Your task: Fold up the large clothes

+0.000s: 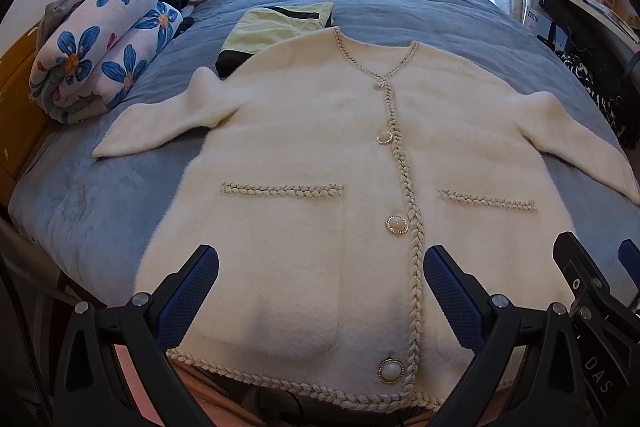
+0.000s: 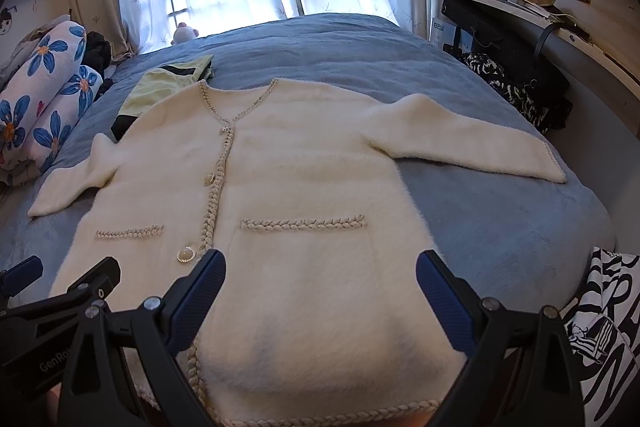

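Left jaws: my left gripper [image 1: 320,291] hangs with its blue-padded fingers wide apart, holding nothing, just above the hem on the left pocket side.

Garment: the fluffy cream-white cardigan with braided trim and pearl buttons [image 1: 320,155] lies flat and face up on the blue plush bed cover [image 1: 100,203], straight ahead of both jaws, sleeves spread out to either side, hem nearest me at the bed's edge.

Risk, left sleeve: the sleeve beyond my left jaws reaches toward the rolled white blanket with blue flowers [image 1: 108,39]; a wide swing there could bump the roll.

Risk, collar: the far collar overlaps a folded pale green and black garment [image 1: 276,27]; a deep pinch there could drag that piece along.

Risk, pile: the long fuzzy knit looks slippery and thick, so a shallow pinch may catch only the top layer and the fold would go crooked.

Risk, buttons: closing on a pearl button [image 1: 397,225] or the braid could make the pads skid.

Risk, hem: it lies on the bed's edge; a pull toward me might slide the whole cardigan off.

Right jaws: my right gripper [image 2: 320,295] is likewise spread and empty, over the right pocket.

Writing: "GenRo…" on the other tool in the right view, "DAS" in the left; box lettering by the desk is too small to read.
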A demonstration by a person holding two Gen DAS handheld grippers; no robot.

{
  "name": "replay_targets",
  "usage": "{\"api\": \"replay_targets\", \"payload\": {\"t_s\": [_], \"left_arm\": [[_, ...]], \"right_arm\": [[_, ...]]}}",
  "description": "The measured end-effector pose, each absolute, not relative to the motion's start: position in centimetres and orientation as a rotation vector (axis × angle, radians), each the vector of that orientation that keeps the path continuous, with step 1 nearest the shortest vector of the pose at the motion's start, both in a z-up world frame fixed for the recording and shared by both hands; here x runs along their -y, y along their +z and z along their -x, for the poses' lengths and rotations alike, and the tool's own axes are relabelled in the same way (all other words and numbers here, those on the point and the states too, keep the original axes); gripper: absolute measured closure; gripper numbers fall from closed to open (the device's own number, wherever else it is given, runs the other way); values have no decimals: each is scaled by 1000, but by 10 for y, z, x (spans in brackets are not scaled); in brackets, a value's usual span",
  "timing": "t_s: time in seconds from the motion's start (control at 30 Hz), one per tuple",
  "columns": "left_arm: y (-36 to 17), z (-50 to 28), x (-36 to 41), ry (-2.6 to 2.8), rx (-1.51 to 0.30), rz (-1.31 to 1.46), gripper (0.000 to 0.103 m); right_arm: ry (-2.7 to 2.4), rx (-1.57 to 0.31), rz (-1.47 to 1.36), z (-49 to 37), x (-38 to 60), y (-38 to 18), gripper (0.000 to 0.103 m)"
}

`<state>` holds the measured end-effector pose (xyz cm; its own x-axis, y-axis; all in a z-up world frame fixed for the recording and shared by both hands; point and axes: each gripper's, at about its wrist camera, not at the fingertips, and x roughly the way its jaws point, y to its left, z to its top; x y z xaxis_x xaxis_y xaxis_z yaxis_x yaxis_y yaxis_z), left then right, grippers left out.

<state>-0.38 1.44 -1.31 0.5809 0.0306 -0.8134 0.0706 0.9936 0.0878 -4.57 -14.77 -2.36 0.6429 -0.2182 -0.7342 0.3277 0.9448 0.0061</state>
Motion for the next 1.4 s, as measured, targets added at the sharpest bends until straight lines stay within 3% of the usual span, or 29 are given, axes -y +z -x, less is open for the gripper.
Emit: {"api": "replay_targets", "payload": {"t_s": [1.4], "left_arm": [[-19, 2, -20, -25, -968, -125, 2]], "right_arm": [[-300, -832, -139, 43, 146, -26, 6]]}}
